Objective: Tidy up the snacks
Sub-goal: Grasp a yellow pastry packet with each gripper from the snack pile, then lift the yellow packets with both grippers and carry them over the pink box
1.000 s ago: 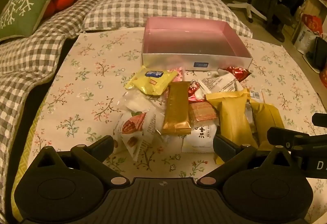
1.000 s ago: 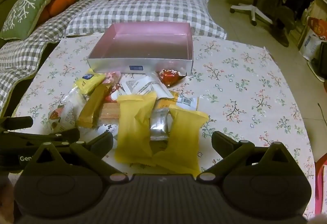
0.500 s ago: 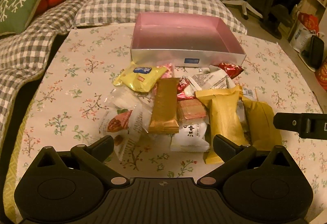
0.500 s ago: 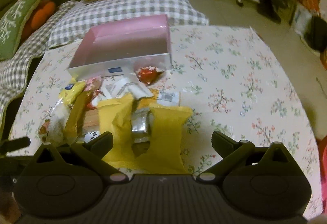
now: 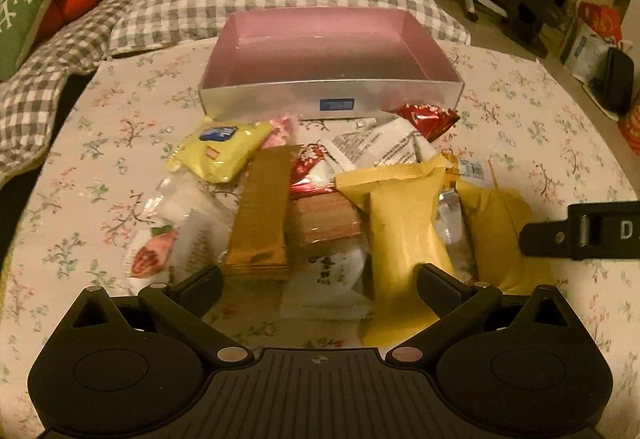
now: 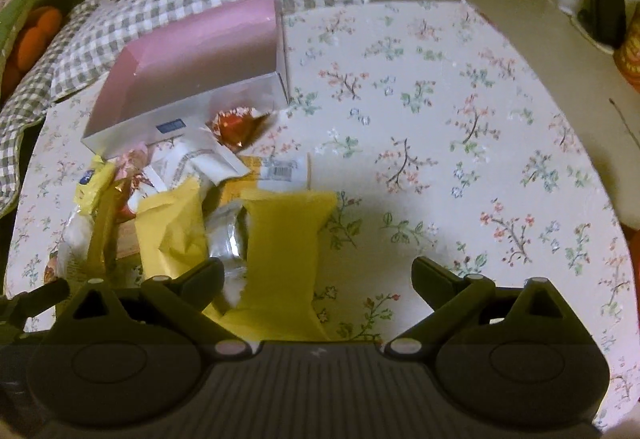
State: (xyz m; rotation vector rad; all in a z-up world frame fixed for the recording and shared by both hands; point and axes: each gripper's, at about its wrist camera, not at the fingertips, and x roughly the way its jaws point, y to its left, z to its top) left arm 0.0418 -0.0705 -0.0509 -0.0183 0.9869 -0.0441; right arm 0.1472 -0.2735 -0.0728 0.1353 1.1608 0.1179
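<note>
A heap of wrapped snacks (image 5: 320,207) lies mid-frame on a flowered tablecloth (image 5: 540,143), just below an open pink box (image 5: 328,59) that holds nothing. The left gripper (image 5: 320,285) hangs over the heap's near edge, jaws spread wide and empty. The right gripper (image 6: 318,273), equally wide and empty, straddles a yellow packet (image 6: 282,251).

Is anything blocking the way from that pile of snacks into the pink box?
Nothing visible does. The pink box sits open and empty right behind the snack pile, with only its low silver front wall to clear.
</note>
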